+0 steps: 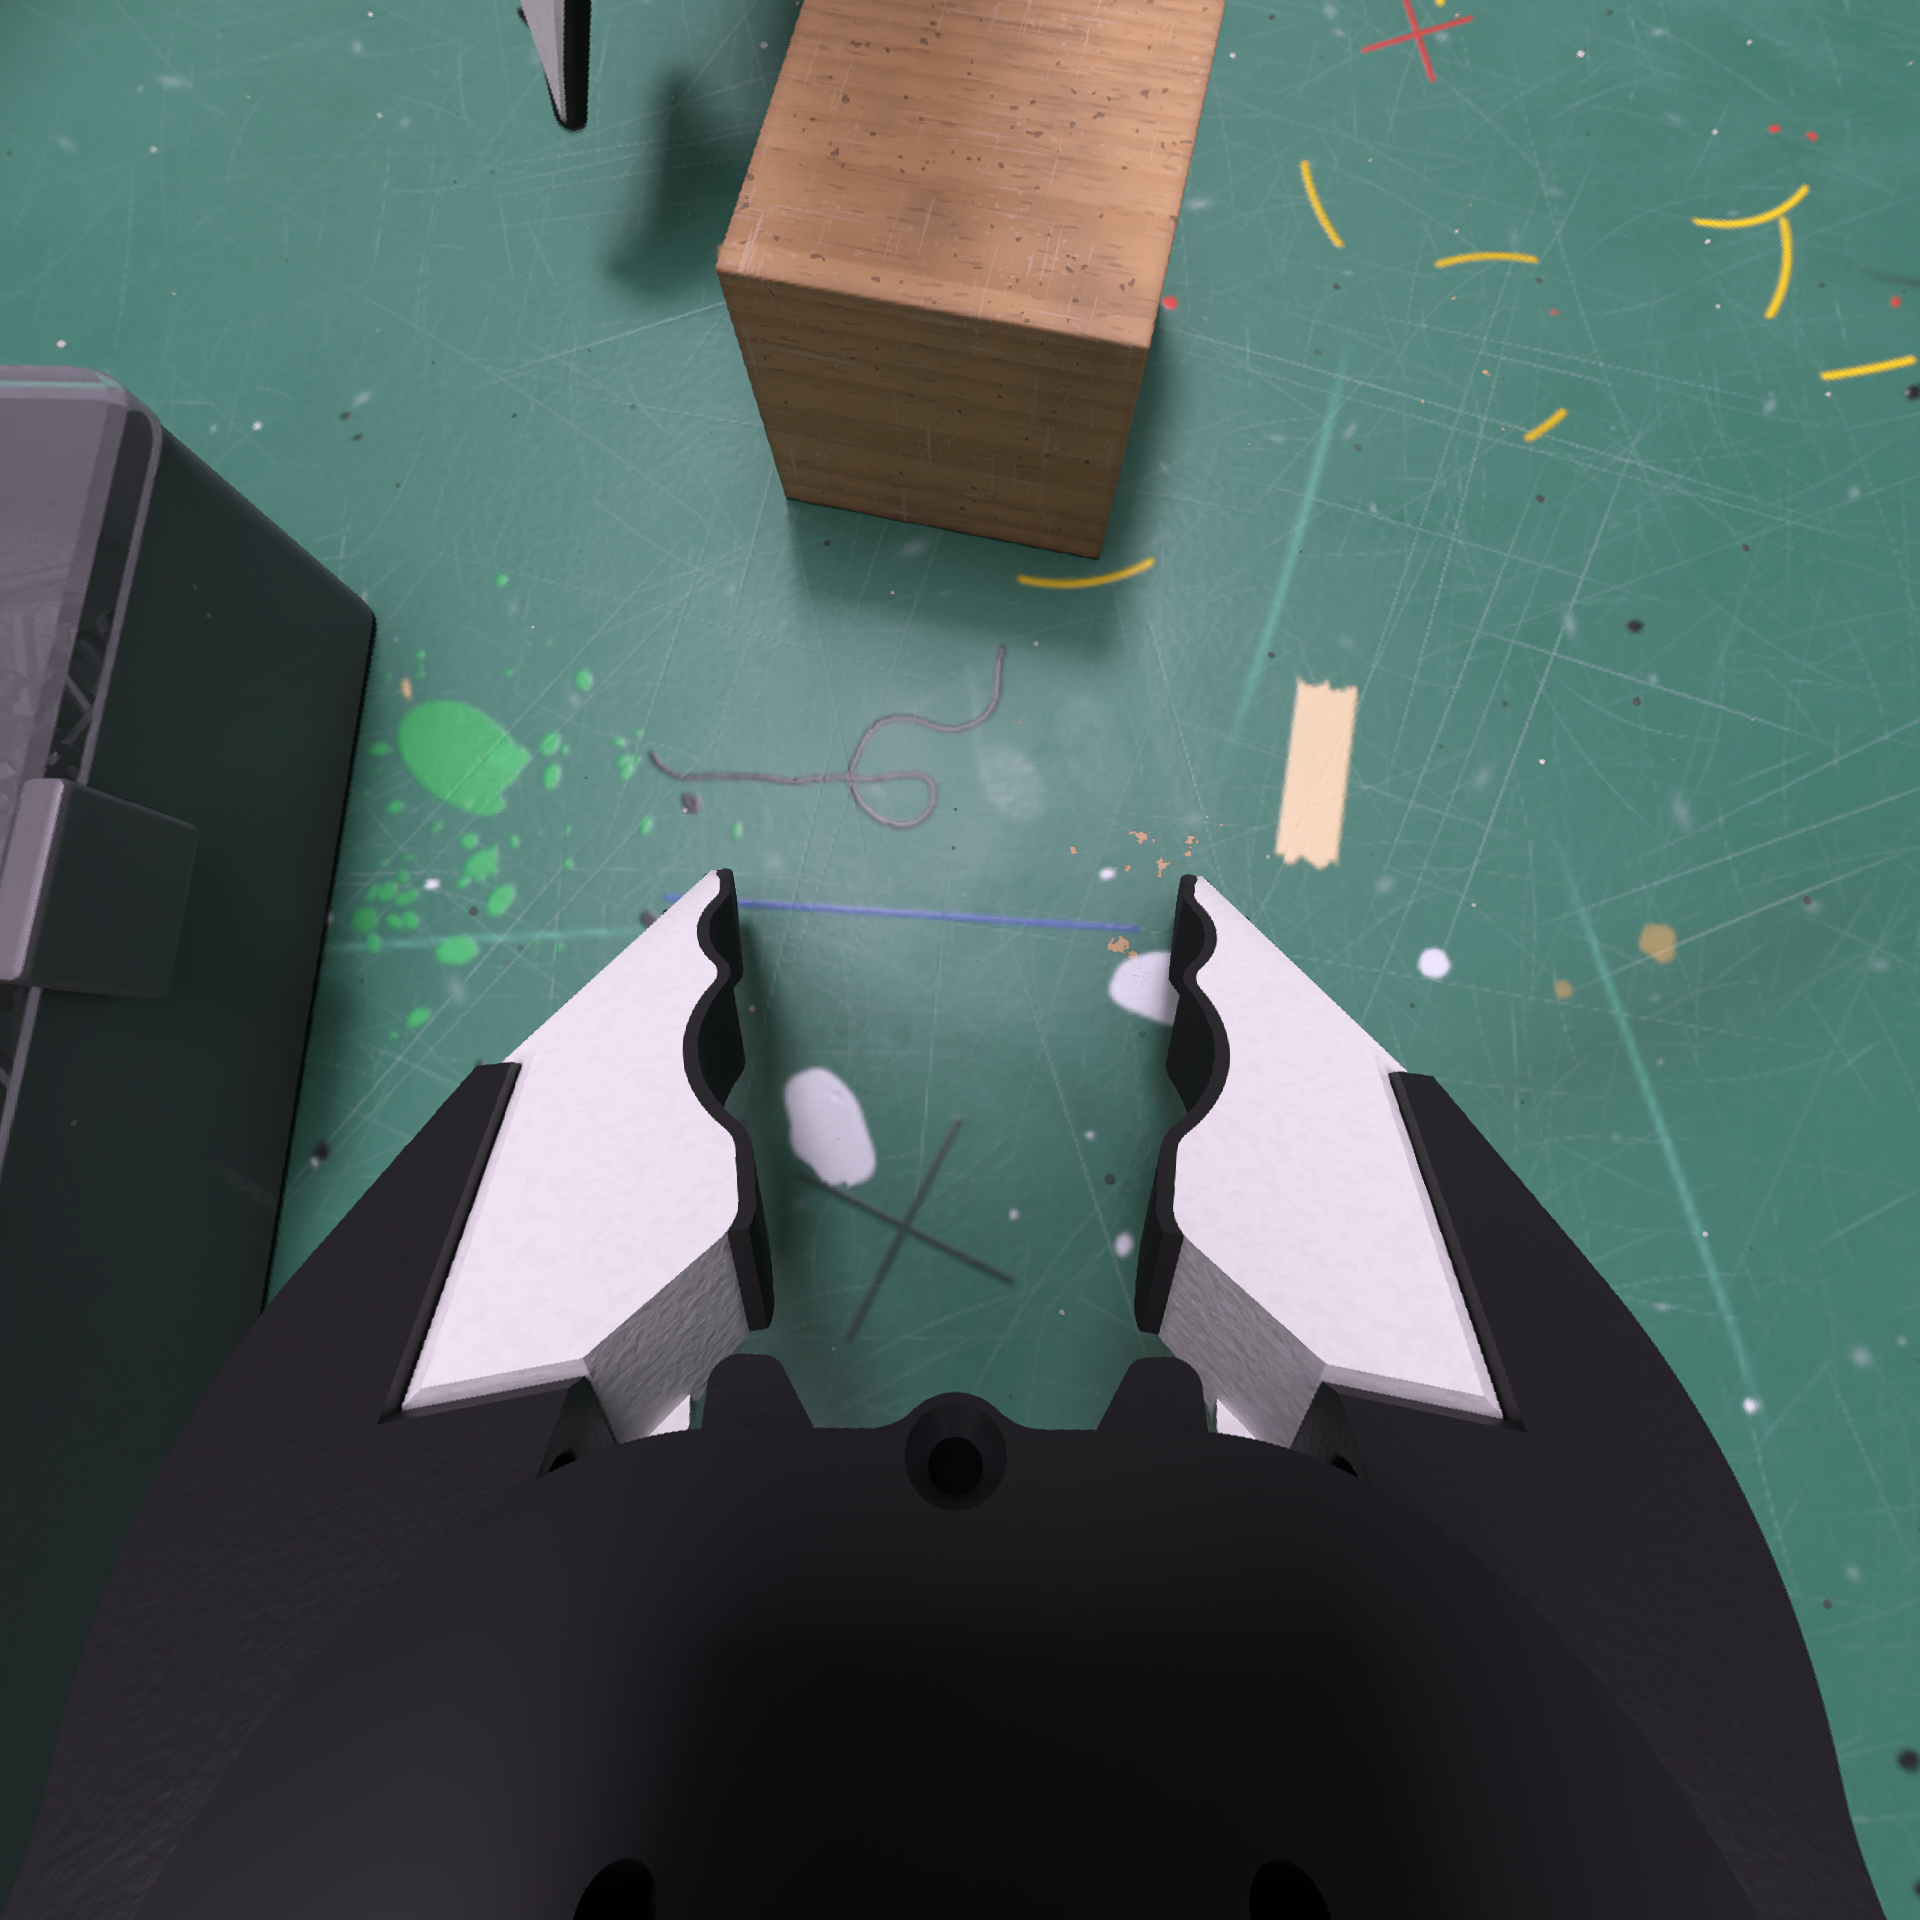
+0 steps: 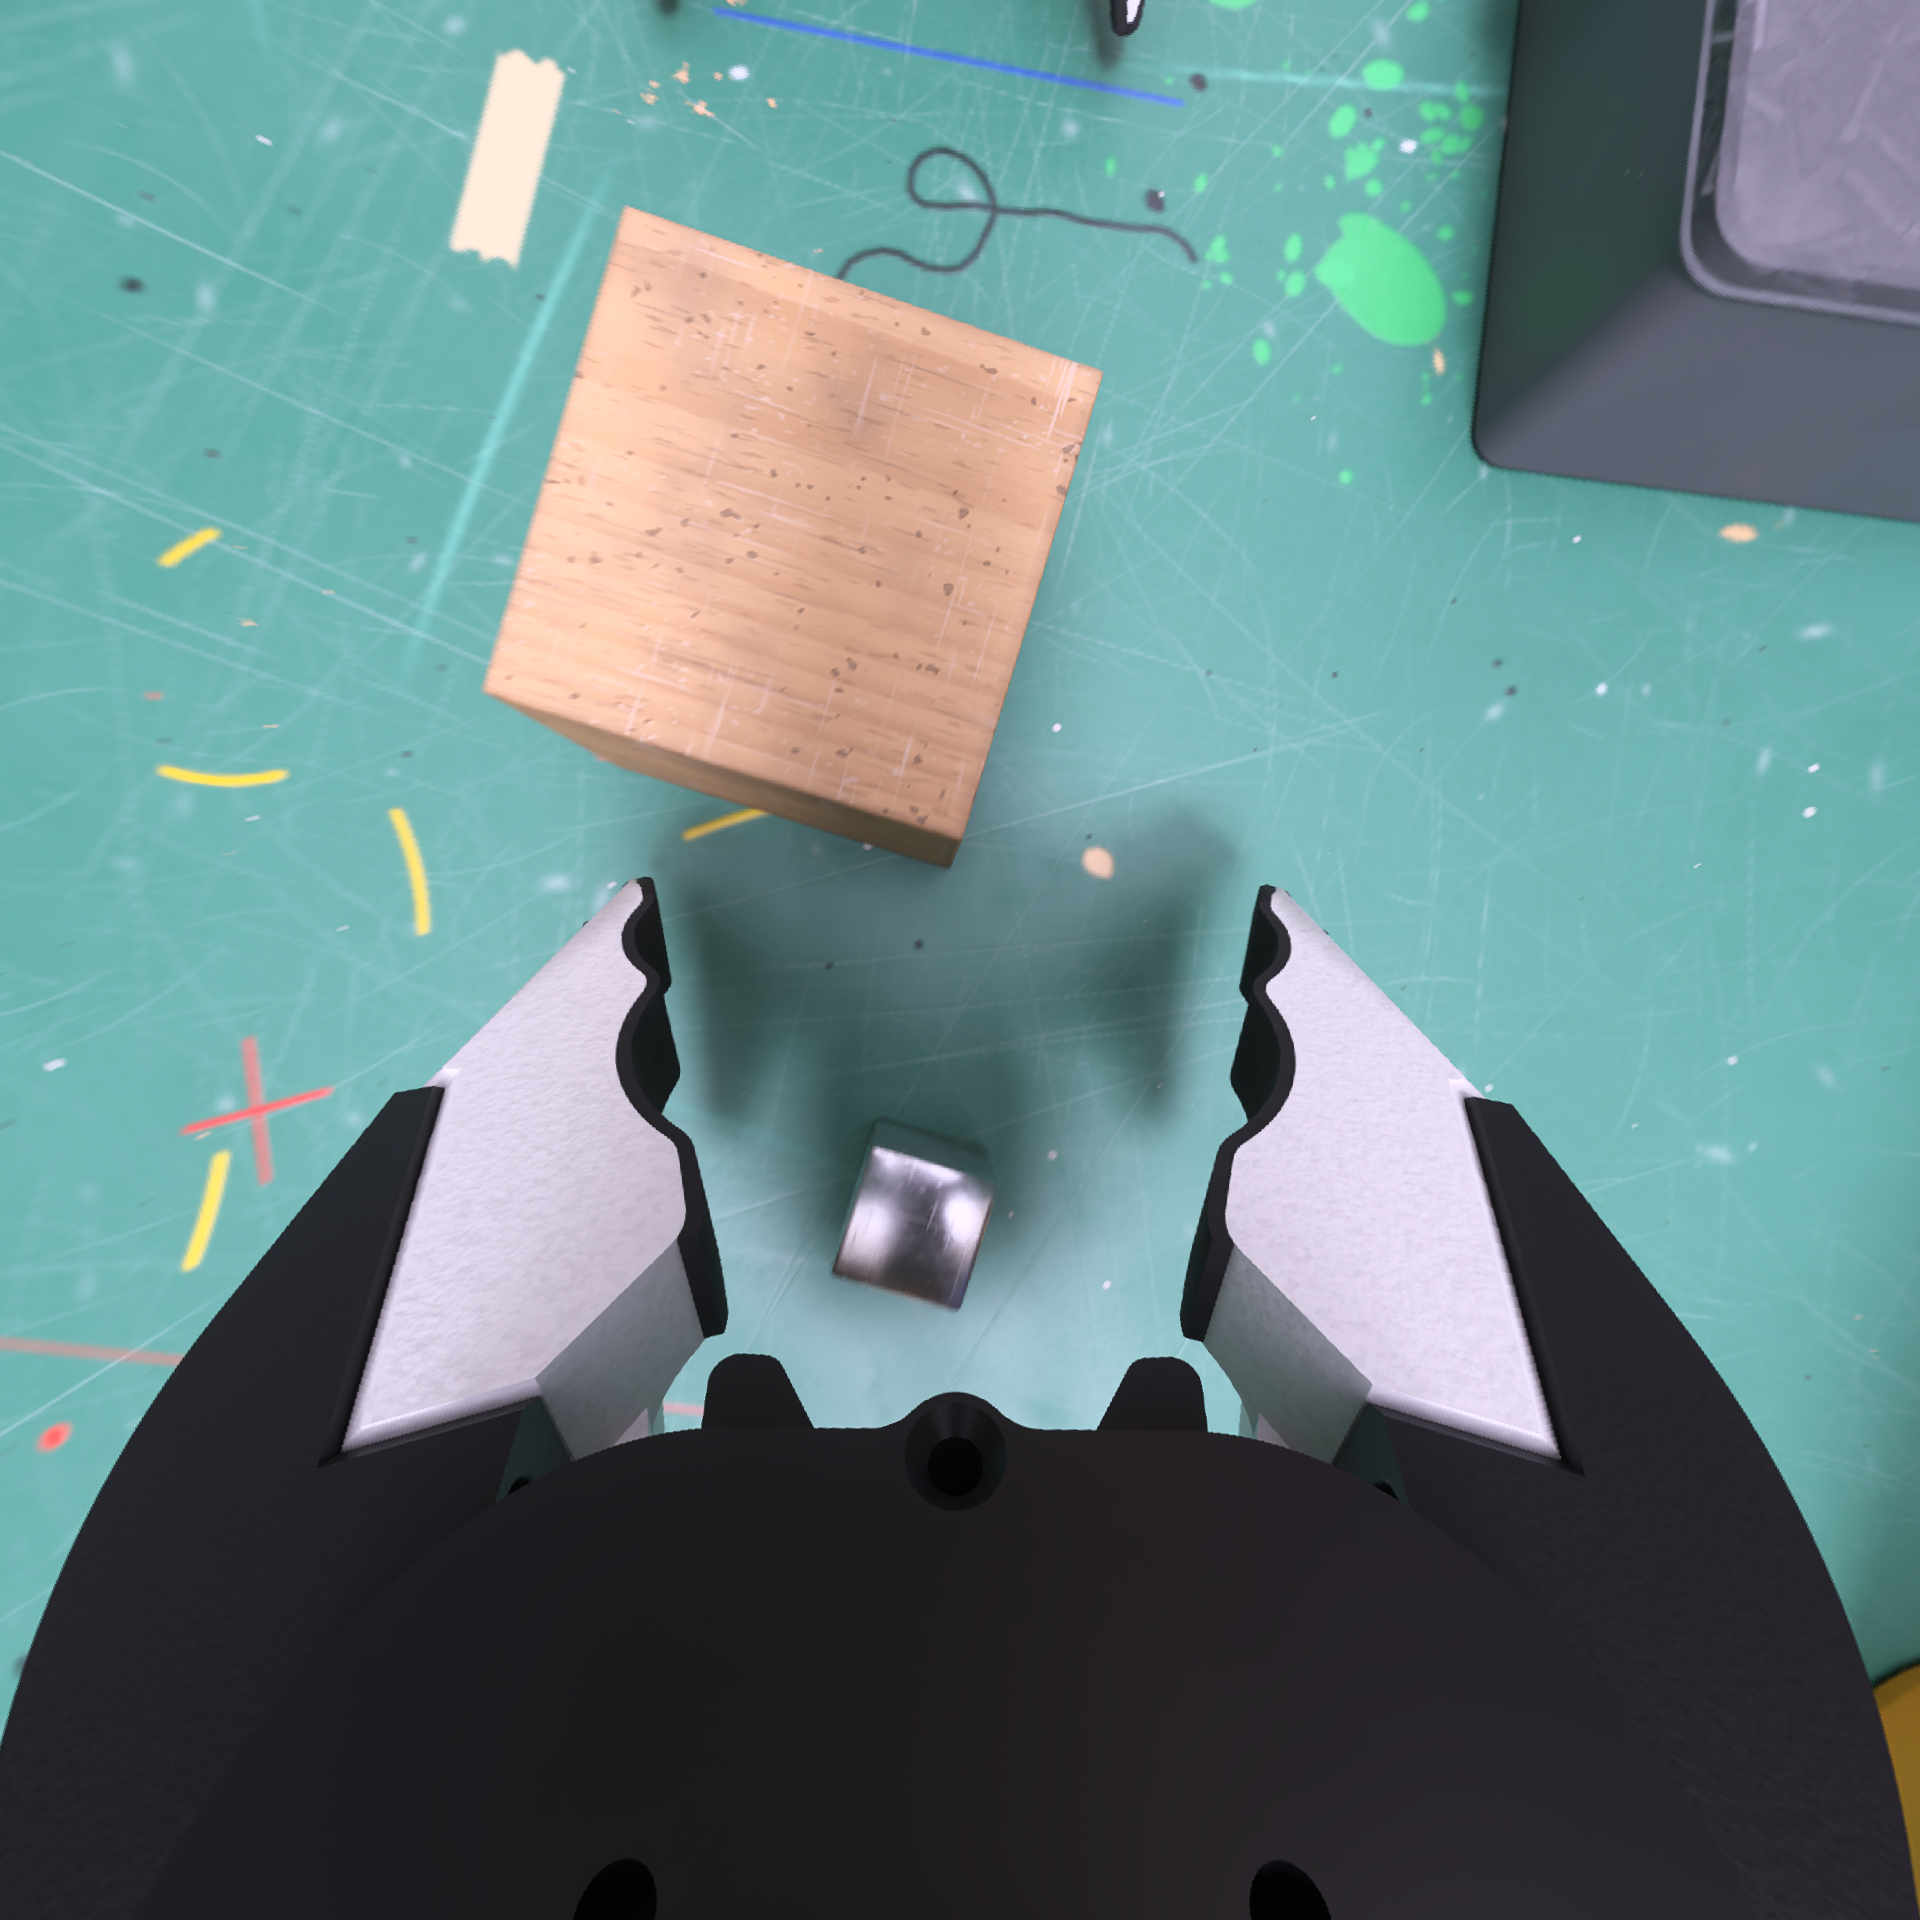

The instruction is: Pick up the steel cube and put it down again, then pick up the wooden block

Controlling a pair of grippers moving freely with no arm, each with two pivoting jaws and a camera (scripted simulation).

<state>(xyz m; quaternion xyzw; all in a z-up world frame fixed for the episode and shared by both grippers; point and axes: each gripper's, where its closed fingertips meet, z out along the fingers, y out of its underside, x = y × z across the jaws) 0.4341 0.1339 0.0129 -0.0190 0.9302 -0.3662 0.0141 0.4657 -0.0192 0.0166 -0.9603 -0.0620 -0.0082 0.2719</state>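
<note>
A small shiny steel cube [image 2: 912,1214] rests on the green mat, below and between the fingers of my right gripper [image 2: 954,894], which is open and empty above it. A large wooden block [image 2: 795,530] stands on the mat just beyond the fingertips. In the left wrist view the wooden block [image 1: 961,260] sits ahead of my left gripper [image 1: 956,883], which is open, empty and well short of it. A fingertip of the other gripper [image 1: 561,62] shows at the top edge. The steel cube is hidden in the left wrist view.
A dark grey box [image 1: 177,831] with a latch stands close on the left of my left gripper; it also shows in the right wrist view [image 2: 1704,312] at the upper right. The scratched green mat [image 2: 1455,831] carries paint spots, a tape strip [image 1: 1315,774] and drawn marks.
</note>
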